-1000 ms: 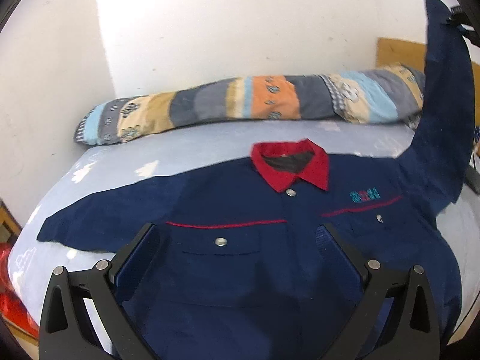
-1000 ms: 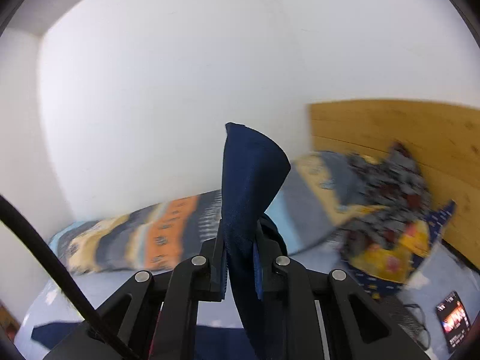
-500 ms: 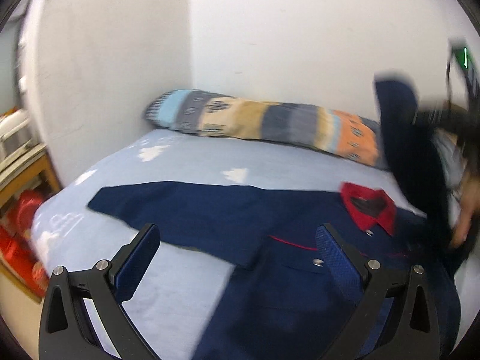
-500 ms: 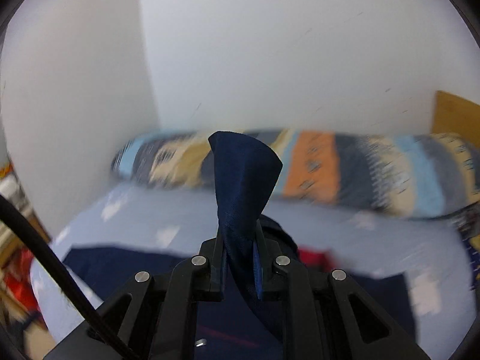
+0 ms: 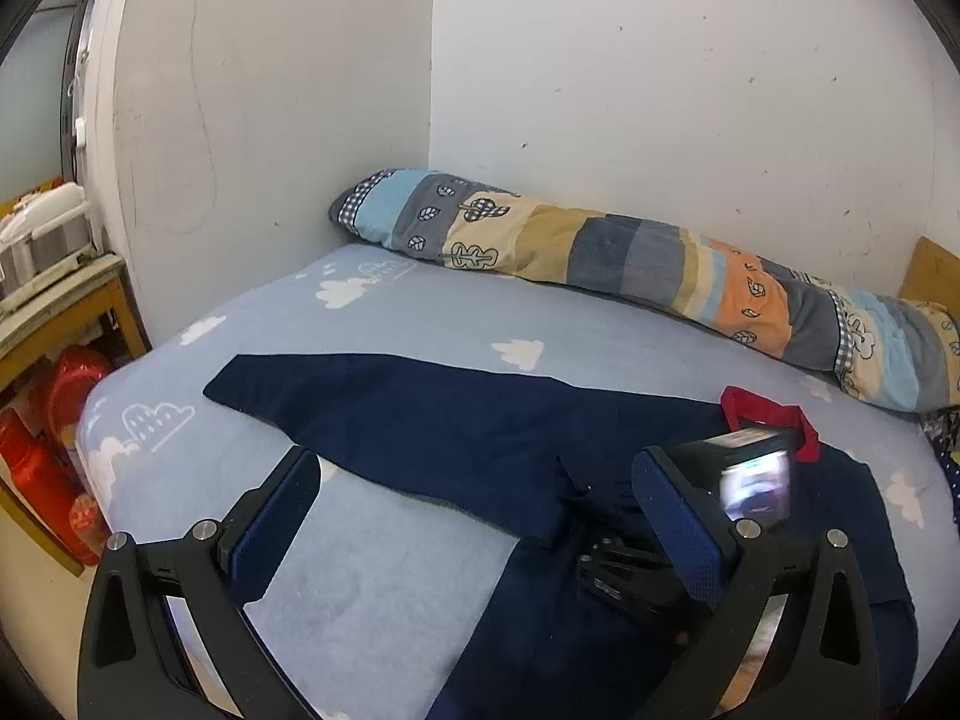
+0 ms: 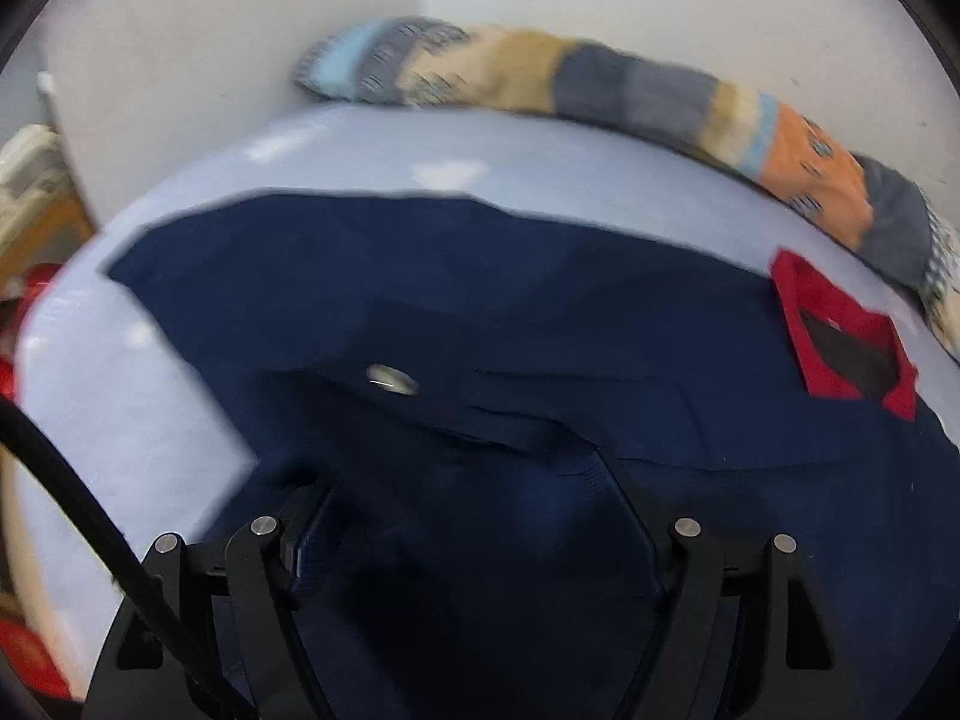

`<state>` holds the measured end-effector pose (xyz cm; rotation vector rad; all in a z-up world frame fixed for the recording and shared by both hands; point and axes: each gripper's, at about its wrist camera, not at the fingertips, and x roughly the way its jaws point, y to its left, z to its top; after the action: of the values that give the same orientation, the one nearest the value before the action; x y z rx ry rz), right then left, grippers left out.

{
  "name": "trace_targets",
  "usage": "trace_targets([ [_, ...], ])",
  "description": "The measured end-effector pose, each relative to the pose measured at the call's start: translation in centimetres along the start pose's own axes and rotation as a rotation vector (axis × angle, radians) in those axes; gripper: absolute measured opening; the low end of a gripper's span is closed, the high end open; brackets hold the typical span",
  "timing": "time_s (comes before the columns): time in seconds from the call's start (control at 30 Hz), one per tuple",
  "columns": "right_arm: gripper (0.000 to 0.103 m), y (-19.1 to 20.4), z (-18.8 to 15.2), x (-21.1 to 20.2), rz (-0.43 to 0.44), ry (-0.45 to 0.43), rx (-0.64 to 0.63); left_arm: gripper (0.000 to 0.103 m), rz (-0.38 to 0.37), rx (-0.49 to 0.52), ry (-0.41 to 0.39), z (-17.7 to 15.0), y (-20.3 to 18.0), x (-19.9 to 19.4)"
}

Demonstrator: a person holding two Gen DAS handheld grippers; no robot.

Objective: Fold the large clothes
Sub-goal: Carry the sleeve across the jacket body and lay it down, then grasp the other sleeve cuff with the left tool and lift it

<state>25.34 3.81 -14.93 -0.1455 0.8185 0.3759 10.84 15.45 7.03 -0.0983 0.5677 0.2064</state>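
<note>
Nearest in the left wrist view, the left gripper (image 5: 477, 531) hangs with its fingers (image 5: 273, 525) spread wide and nothing between them, over the light-blue cloud-print bed (image 5: 420, 312). The right gripper (image 6: 465, 534) is likewise released, fingers apart, low over the jacket's chest; in the left view its body (image 5: 744, 480) sits just behind the left gripper's right finger.

The navy work jacket (image 5: 456, 426) lies flat on the bed, front up, red collar (image 6: 840, 342) toward the patchwork bolster (image 5: 630, 258) at the wall. One sleeve appears already laid across the chest, its edge and a metal snap (image 6: 391, 380) showing in the right wrist view. The other sleeve (image 5: 336, 390) lies stretched out toward the bed's edge, unfolded. By that, the fold looks early: one sleeve in, the far sleeve and the body folds left to do.

The jacket's hem is cut off below both views, the right view is motion-blurred, and the folded sleeve's cuff is hard to make out against the dark cloth. Beyond the bed's edge stand red containers (image 5: 36, 450) under a wooden shelf (image 5: 66, 300).
</note>
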Motion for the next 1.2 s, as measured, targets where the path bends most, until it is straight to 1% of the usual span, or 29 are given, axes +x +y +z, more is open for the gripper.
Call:
trace_targets([
  [0.07,0.082,-1.6,0.8,-3.1,0.089,-0.068,0.051,0.103,-0.005,-0.001,0.009,0.0,-0.1,0.2],
  [0.1,0.084,-2.0,1.0,-4.5,0.113,-0.105,0.074,0.103,-0.005,-0.003,0.013,-0.1,-0.1,0.3],
  [0.13,0.091,-3.0,1.4,-6.1,0.112,-0.145,0.092,0.103,-0.005,-0.006,0.017,-0.1,-0.1,0.5],
  [0.17,0.094,-4.1,1.6,-7.2,0.073,-0.169,0.102,0.103,-0.006,-0.009,0.021,0.0,-0.2,0.5],
  [0.2,0.094,-6.0,1.7,-7.8,-0.012,-0.170,0.106,0.103,-0.005,-0.013,0.024,0.0,-0.1,0.6],
  [0.27,0.094,-8.6,1.5,-7.6,-0.098,-0.137,0.108,0.103,0.001,-0.019,0.031,0.0,-0.1,0.8],
  [0.33,0.094,-11.5,0.0,-6.5,-0.166,-0.085,0.154,0.103,0.001,-0.022,0.044,-0.1,0.0,1.2],
  [0.37,0.094,-12.7,-0.9,-5.6,-0.173,-0.047,0.183,0.103,0.005,-0.022,0.049,-0.1,0.1,1.4],
  [0.4,0.094,-14.1,-2.2,-4.1,-0.165,0.017,0.218,0.103,0.009,-0.021,0.056,-0.1,0.1,1.6],
  [0.43,0.094,-14.8,-3.2,-3.1,-0.171,0.062,0.235,0.103,0.011,-0.023,0.060,-0.1,0.2,1.8],
  [0.47,0.095,-15.5,-4.5,-1.4,-0.185,0.146,0.248,0.103,0.015,-0.030,0.065,0.0,0.3,2.0],
  [0.5,0.095,-15.9,-4.8,-0.6,-0.192,0.175,0.243,0.103,0.018,-0.039,0.071,0.0,0.6,2.2],
  [0.53,0.094,-16.0,-4.6,-1.1,-0.202,0.151,0.233,0.103,0.023,-0.050,0.081,0.1,1.1,2.5],
  [0.57,0.093,-15.8,-4.4,-2.0,-0.195,0.124,0.237,0.103,0.029,-0.065,0.089,0.2,1.6,2.8],
  [0.6,0.093,-15.7,-3.7,-3.2,-0.155,0.073,0.258,0.103,0.032,-0.090,0.102,0.4,2.4,3.1],
  [0.67,0.093,-14.8,-2.4,-4.1,-0.104,0.024,0.265,0.103,0.022,-0.124,0.126,0.6,3.6,3.8],
  [0.77,0.093,-11.9,-0.7,-3.8,-0.068,0.022,0.194,0.103,0.052,-0.143,0.151,1.1,5.2,4.8],
  [0.8,0.093,-10.5,-0.6,-2.9,-0.067,0.042,0.150,0.103,0.077,-0.144,0.156,1.4,5.9,5.2],
  [0.87,0.093,-8.4,-1.4,-0.5,-0.070,0.127,0.091,0.103,0.097,-0.169,0.173,1.5,7.5,5.9],
  [0.9,0.094,-7.7,-2.2,1.5,-0.044,0.220,0.069,0.103,0.101,-0.196,0.187,1.5,8.5,6.4],
  [0.93,0.093,-7.0,-2.7,2.2,-0.073,0.237,0.032,0.103,0.100,-0.229,0.209,1.5,9.7,7.1],
  [0.97,0.093,-6.2,-2.9,1.6,-0.105,0.198,-0.011,0.103,0.094,-0.260,0.233,1.5,10.8,7.7],
  [1.0,0.093,-5.9,-2.8,0.8,-0.093,0.177,-0.028,0.103,0.084,-0.311,0.268,1.4,12.4,8.7],
  [1.03,0.091,-5.7,-2.7,-0.1,-0.078,0.156,-0.035,0.103,0.079,-0.347,0.289,1.3,13.5,9.4],
  [1.13,0.091,-5.6,-2.2,-5.6,-0.006,0.041,-0.052,0.103,0.061,-0.468,0.385,0.7,17.7,12.2],
  [1.17,0.091,-6.0,-2.1,-7.9,0.021,0.022,-0.045,0.103,0.057,-0.510,0.406,0.4,19.1,12.9],
  [1.2,0.092,-6.3,-2.1,-9.3,0.035,0.008,-0.039,0.103,0.041,-0.557,0.427,0.1,20.5,13.7],
])
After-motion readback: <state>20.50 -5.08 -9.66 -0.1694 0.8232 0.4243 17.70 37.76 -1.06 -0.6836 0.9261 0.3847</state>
